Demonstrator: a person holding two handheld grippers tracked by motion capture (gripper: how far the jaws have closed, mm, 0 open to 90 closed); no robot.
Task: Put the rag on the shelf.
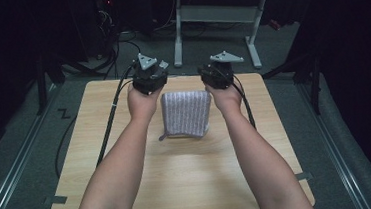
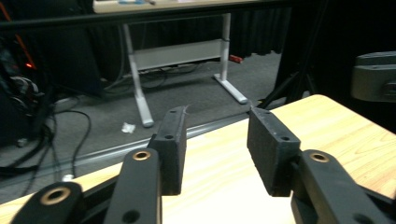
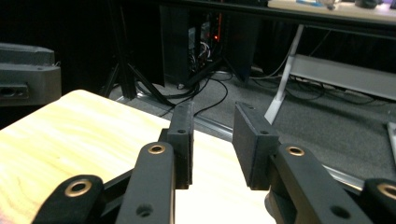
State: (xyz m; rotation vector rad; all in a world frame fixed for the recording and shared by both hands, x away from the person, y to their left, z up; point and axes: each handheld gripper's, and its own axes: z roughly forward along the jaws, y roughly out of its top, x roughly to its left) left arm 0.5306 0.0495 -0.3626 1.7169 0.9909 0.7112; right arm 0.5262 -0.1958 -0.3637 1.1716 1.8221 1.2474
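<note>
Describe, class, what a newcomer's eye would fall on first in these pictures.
A folded grey cloth lies in the middle of the wooden table. At its far corners, the left gripper and right gripper stand on either side, jaws open with nothing between them. Beyond the table, a white desk frame stands against the dark room.

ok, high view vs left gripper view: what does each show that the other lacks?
High view alone: the folded grey patterned cloth lying between both forearms, and the right claw near the far edge. Left gripper view alone: the left claw seen close, jaws apart with nothing between them, and a white scrap on the floor. Both: the light wooden table, the white-legged desk beyond it.
</note>
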